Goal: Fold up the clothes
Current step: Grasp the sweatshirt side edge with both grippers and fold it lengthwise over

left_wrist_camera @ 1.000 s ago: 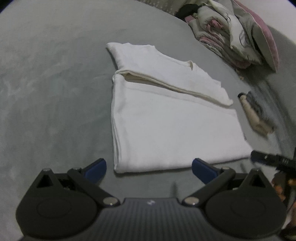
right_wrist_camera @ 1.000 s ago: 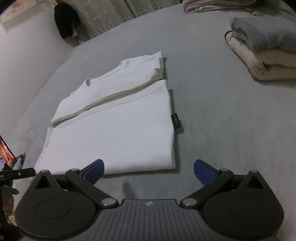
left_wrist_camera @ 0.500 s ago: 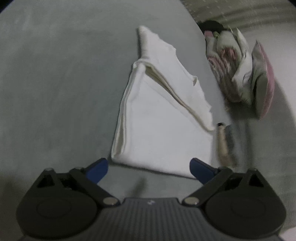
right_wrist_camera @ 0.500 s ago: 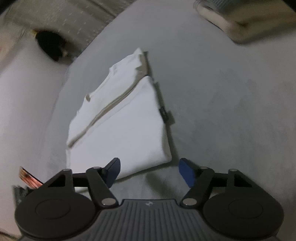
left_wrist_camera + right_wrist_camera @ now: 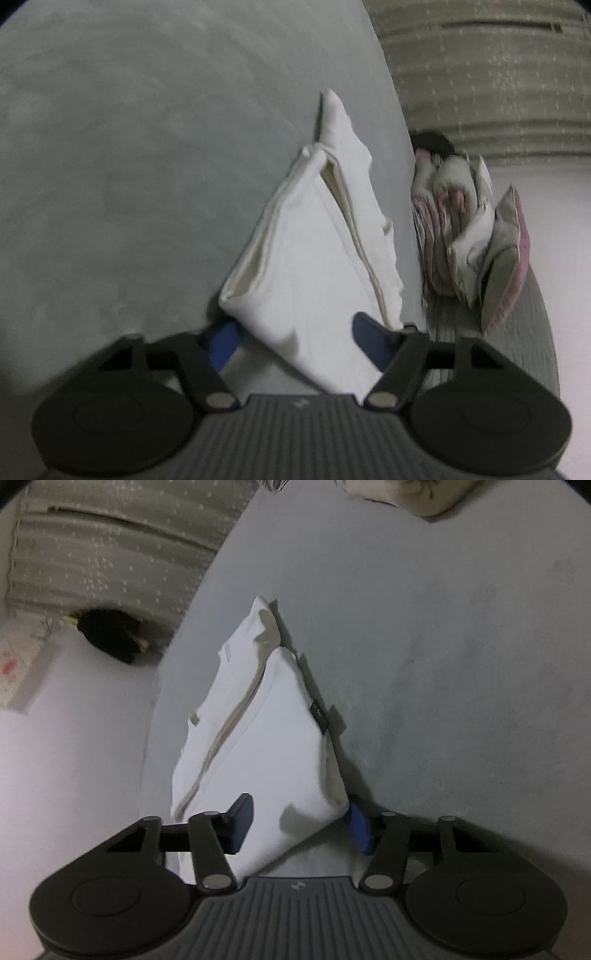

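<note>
A white top (image 5: 314, 266), folded in half, lies flat on the grey bed cover (image 5: 129, 166). In the left wrist view its near left corner sits between the fingers of my left gripper (image 5: 297, 343), which is open, one blue pad (image 5: 225, 347) at the corner's edge and the other over the cloth. The right wrist view shows the same white top (image 5: 266, 738) with a small black label (image 5: 319, 716) on its side seam. Its near right corner reaches in between the fingers of my right gripper (image 5: 299, 823), also open. Neither pair of pads presses the cloth.
A heap of floral bedding and a pink-edged pillow (image 5: 472, 236) lies beyond the top, by the bed's edge. A spotted curtain (image 5: 110, 546) and a black object (image 5: 110, 635) stand behind. A folded pile (image 5: 406, 494) rests at the far right of the grey cover (image 5: 443, 664).
Both grippers have dropped low, tilted sideways and moved in on the top's near corners. The cloth, which lay ahead of the fingers before, now reaches between them. The right fingers stand closer together.
</note>
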The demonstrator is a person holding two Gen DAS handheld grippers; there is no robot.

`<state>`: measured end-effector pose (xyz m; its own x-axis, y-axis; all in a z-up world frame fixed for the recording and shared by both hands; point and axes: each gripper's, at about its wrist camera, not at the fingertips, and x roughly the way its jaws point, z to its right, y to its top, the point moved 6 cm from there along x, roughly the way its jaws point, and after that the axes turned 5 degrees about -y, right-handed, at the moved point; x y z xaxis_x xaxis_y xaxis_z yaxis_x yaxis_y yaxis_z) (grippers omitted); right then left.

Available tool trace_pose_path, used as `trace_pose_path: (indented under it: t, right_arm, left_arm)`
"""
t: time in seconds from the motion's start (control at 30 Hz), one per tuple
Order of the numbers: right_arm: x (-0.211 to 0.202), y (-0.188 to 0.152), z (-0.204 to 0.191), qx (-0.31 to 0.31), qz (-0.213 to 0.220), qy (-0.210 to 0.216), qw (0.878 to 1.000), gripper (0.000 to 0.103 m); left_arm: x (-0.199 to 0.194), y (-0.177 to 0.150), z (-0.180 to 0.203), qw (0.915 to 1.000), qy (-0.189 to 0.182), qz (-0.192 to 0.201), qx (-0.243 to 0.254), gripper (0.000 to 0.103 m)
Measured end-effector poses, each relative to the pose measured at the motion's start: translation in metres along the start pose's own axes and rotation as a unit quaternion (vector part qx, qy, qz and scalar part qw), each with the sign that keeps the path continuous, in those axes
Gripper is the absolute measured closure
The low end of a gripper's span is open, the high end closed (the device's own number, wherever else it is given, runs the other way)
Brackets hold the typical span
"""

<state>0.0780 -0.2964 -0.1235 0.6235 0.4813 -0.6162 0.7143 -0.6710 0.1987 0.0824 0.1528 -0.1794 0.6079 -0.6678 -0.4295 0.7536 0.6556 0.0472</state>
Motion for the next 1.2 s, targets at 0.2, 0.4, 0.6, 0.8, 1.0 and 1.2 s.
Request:
trace_pose_path:
  t: [0.2, 0.4, 0.6, 0.8, 1.0, 1.2]
  right_arm:
    - [0.009, -0.001, 0.002, 0.027, 0.020, 0.006, 0.999, 0.088]
    - [0.015, -0.003, 0.002, 0.057, 0.040, 0.003, 0.998, 0.092]
    - [0.000, -0.008, 0.001, 0.087, 0.060, 0.006, 0.994, 0.093]
    - [-0.022, -0.014, -0.015, 0.090, 0.073, 0.017, 0.993, 0.093]
    - [-0.043, -0.034, -0.019, 0.103, 0.074, 0.028, 0.991, 0.093]
    - [-0.078, -0.063, 0.001, 0.153, 0.070, 0.032, 0.985, 0.093]
  left_arm:
    - [0.010, 0.003, -0.010, 0.9985, 0.005, 0.034, -0.043, 0.083]
    - [0.024, 0.005, -0.014, 0.9961, 0.000, 0.050, -0.073, 0.094]
    - [0.017, 0.002, -0.013, 0.9935, -0.003, 0.072, -0.087, 0.095]
    - [-0.003, -0.004, -0.005, 0.9917, -0.009, 0.098, -0.082, 0.095]
    - [-0.034, -0.017, -0.001, 0.9914, -0.014, 0.103, -0.080, 0.095]
    - [-0.080, -0.050, -0.005, 0.9915, -0.038, 0.090, -0.087, 0.095]
